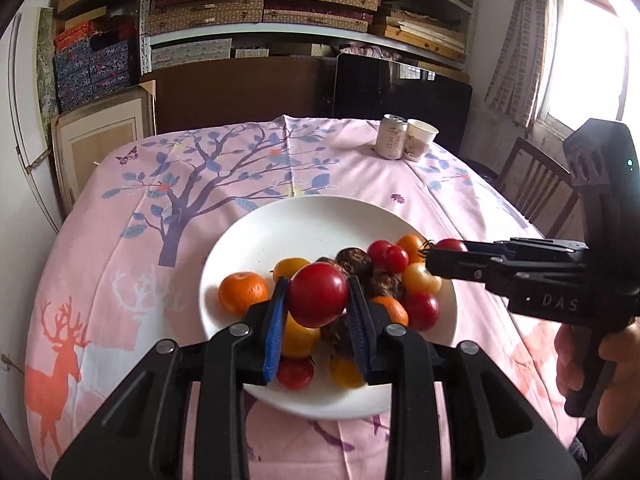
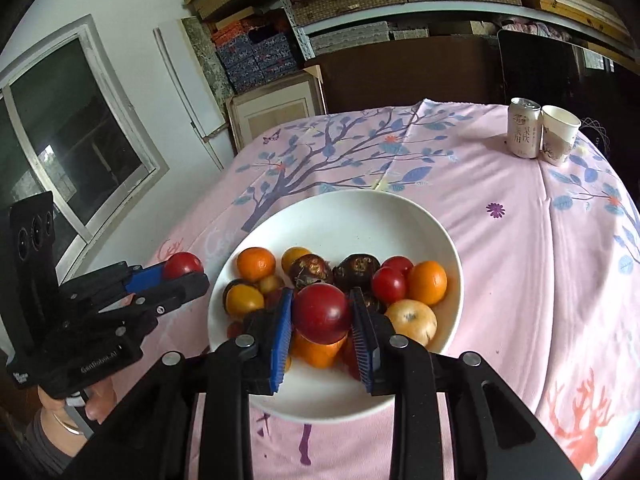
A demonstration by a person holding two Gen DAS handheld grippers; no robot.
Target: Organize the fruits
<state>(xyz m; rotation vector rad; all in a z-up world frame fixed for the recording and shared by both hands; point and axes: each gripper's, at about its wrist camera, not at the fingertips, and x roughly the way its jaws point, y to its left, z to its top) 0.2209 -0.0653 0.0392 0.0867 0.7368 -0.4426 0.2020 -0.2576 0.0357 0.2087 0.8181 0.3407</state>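
Observation:
A white plate holds several small fruits: red and yellow tomatoes, oranges and dark brown fruits. My left gripper is shut on a red tomato above the plate's near side. My right gripper is shut on another red tomato above the plate. Each gripper shows in the other's view: the right one over the plate's right rim, the left one just left of the plate, both with a tomato between the fingers.
A drink can and a paper cup stand at the far right of the pink patterned tablecloth. A wooden chair stands at the right. Shelves with boxes fill the back wall.

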